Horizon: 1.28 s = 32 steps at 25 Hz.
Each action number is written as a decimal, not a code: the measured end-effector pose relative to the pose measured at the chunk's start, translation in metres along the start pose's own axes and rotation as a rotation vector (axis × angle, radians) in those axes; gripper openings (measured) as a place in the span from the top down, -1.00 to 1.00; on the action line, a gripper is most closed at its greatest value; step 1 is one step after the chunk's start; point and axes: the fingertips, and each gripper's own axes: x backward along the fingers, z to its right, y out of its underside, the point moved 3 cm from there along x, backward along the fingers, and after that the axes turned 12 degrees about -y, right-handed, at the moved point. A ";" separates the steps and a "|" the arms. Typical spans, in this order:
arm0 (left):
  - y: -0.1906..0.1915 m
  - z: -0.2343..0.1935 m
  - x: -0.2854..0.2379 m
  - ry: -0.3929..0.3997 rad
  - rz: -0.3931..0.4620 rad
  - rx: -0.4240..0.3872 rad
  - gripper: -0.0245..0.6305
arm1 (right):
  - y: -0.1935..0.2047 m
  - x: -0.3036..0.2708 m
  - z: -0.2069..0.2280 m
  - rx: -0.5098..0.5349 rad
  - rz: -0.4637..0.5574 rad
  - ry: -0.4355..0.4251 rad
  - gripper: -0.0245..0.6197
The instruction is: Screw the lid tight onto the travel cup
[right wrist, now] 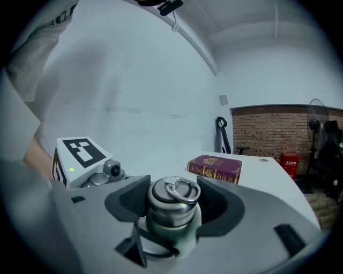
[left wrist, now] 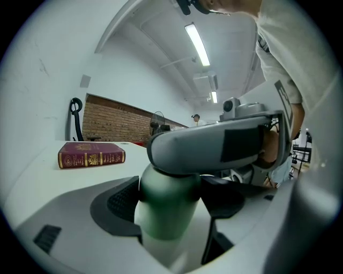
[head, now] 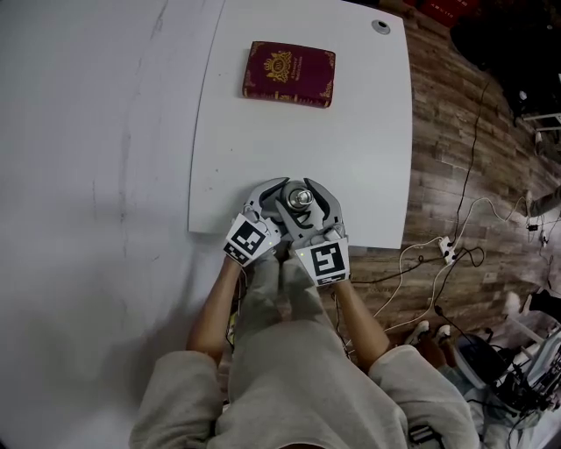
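The travel cup stands at the near edge of the white table (head: 263, 140), and its metal lid (head: 301, 198) with a ring on top shows between both grippers. In the left gripper view the pale green cup body (left wrist: 163, 214) sits between the black pads, with my left gripper (left wrist: 169, 206) shut on it low down. The right gripper's grey jaw crosses just above it. In the right gripper view my right gripper (right wrist: 172, 203) is shut on the lid (right wrist: 172, 195), one pad on each side.
A maroon book (head: 289, 74) lies flat at the far side of the table, well away from the cup. A round grommet (head: 380, 26) sits in the far right corner. A white wall runs along the left. Cables and a power strip (head: 449, 250) lie on the wooden floor to the right.
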 end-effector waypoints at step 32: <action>0.000 -0.001 0.000 0.006 0.028 0.000 -0.12 | 0.000 -0.004 -0.003 0.136 -0.108 -0.531 0.11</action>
